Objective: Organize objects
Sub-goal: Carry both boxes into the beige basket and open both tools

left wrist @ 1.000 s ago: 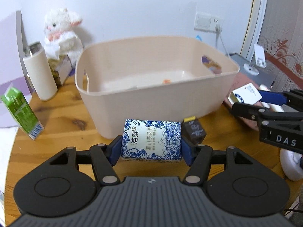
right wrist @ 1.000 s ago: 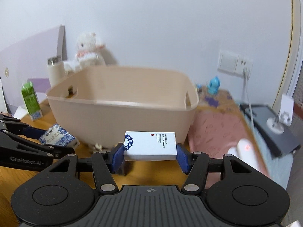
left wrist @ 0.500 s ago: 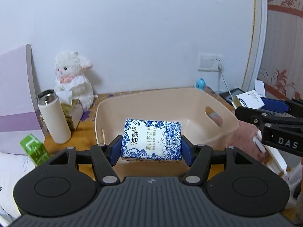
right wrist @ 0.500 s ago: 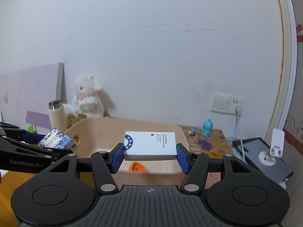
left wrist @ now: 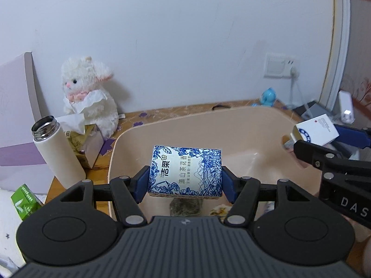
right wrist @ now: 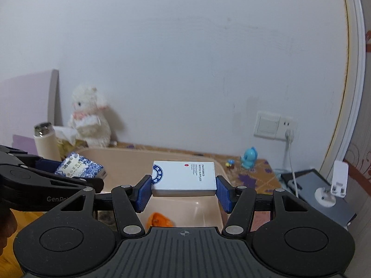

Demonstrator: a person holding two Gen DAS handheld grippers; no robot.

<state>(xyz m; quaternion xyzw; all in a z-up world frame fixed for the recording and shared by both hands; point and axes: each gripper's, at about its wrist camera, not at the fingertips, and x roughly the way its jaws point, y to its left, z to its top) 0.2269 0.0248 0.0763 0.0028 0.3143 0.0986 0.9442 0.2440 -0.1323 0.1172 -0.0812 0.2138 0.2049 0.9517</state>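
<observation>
Two items were poised above the tub (left wrist: 259, 120), not yet dropped: the left gripper (left wrist: 185, 180) clamped a tissue pack (left wrist: 185, 171), the right gripper (right wrist: 184, 192) a white box (right wrist: 185, 177), while a few small bits, one orange (right wrist: 160, 220), already lay inside.

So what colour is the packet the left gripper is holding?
The tissue packet is white with blue flower patterns, clearest in the left wrist view.
</observation>
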